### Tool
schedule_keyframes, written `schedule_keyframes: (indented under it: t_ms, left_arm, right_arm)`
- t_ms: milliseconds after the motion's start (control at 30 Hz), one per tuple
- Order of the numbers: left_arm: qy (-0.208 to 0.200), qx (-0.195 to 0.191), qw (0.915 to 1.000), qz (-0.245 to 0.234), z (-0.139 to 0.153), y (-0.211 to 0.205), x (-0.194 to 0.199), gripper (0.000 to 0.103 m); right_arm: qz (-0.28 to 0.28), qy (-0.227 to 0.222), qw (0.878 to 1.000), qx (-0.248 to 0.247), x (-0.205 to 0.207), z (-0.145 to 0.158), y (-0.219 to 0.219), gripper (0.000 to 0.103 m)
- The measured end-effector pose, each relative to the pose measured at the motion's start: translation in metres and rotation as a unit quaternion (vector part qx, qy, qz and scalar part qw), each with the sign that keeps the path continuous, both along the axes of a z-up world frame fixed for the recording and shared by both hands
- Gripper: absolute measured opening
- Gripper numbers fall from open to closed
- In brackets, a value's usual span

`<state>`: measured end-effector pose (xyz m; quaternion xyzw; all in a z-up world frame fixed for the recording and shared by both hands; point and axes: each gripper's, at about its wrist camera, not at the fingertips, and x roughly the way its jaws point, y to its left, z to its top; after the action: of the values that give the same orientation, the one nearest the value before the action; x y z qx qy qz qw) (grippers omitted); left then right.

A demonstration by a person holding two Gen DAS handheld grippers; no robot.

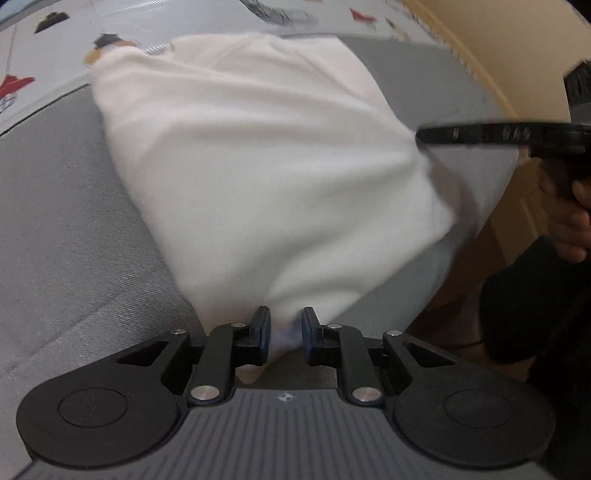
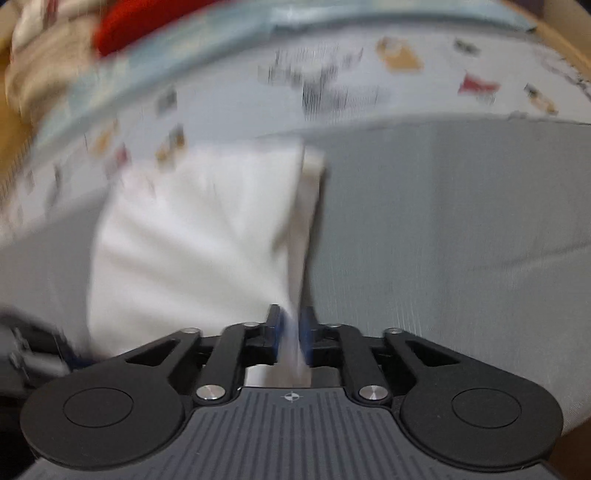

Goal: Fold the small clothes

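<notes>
A white garment [image 1: 258, 166] lies stretched over the grey mat [image 1: 55, 221]. My left gripper [image 1: 284, 328] is shut on its near corner, the cloth bunched between the blue pads. In the left wrist view the right gripper [image 1: 424, 134] comes in from the right edge and meets the garment's right corner, held by a person's hand [image 1: 569, 225]. In the blurred right wrist view, my right gripper [image 2: 291, 328] is shut on an edge of the white garment [image 2: 192, 229], which rises in a fold between the pads.
A light bedsheet with small printed pictures [image 1: 55, 55] lies beyond the mat. A red cloth [image 2: 147, 26] and beige fabric [image 2: 40, 74] lie at the far left in the right wrist view. A wooden edge [image 1: 480, 66] borders the right side.
</notes>
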<state>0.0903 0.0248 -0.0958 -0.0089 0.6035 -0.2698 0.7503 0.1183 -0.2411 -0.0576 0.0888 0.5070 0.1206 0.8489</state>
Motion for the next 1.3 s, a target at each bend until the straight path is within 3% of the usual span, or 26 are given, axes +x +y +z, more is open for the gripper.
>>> schedule_keyframes:
  t_ms: [33,67,200,533,600,667,733,833,867,967,1033,1100,1200,1300]
  left_arm:
    - [-0.009,-0.004,0.9999,0.005,0.003,0.006,0.001,0.019]
    - [-0.012,-0.012,0.9998,0.013,0.006,0.013,0.003,0.02]
    - [-0.022,-0.04,0.9981,0.043,0.014,0.037,0.005,0.02]
    - [-0.046,-0.041,0.9969,0.05,0.028,0.039,0.006,0.02]
    - [-0.045,-0.04,0.9971,0.047,0.028,0.04,0.005,0.02]
    - [-0.045,-0.037,0.9972,0.047,0.027,0.039,0.007,0.02]
    - [-0.043,-0.033,0.9973,0.05,0.025,0.04,0.007,0.021]
    - [-0.037,-0.025,0.9977,0.051,0.021,0.041,0.007,0.024]
    - [-0.037,-0.025,0.9978,0.05,0.021,0.04,0.007,0.024]
    - [-0.041,-0.026,0.9975,0.05,0.022,0.04,0.006,0.024]
    - [-0.046,-0.035,0.9964,0.061,0.025,0.043,0.008,0.024]
    - [-0.06,-0.044,0.9943,0.076,0.031,0.046,0.01,0.024]
    - [-0.078,-0.068,0.9902,0.094,0.04,0.047,0.014,0.024]
    - [-0.088,-0.089,0.9872,0.098,0.046,0.04,0.016,0.024]
  right_arm:
    - [-0.025,-0.028,0.999,0.018,0.0,0.006,-0.007,0.043]
    - [-0.051,-0.042,0.997,0.028,0.002,0.009,-0.013,0.049]
    - [-0.11,-0.049,0.991,0.058,0.022,0.004,-0.02,0.049]
    - [-0.146,-0.005,0.988,0.054,0.076,-0.032,0.012,0.049]
    - [-0.14,-0.006,0.989,0.055,0.081,-0.034,0.019,0.044]
    - [-0.129,-0.012,0.99,0.055,0.084,-0.034,0.026,0.006]
    - [-0.13,-0.041,0.989,0.052,0.083,-0.027,0.029,0.005]
    - [-0.148,-0.14,0.978,0.044,0.073,-0.003,0.029,0.005]
    - [-0.151,-0.145,0.978,0.025,0.072,-0.003,0.03,0.007]
    - [-0.163,-0.076,0.982,-0.065,0.08,-0.024,0.035,0.017]
    - [-0.166,-0.079,0.979,-0.089,0.076,-0.021,0.032,0.017]
    - [-0.162,-0.118,0.976,-0.087,0.065,-0.007,0.029,0.018]
    - [-0.122,-0.168,0.978,-0.033,0.045,0.014,0.025,0.021]
    - [-0.035,-0.165,0.985,0.027,0.032,0.022,0.027,0.021]
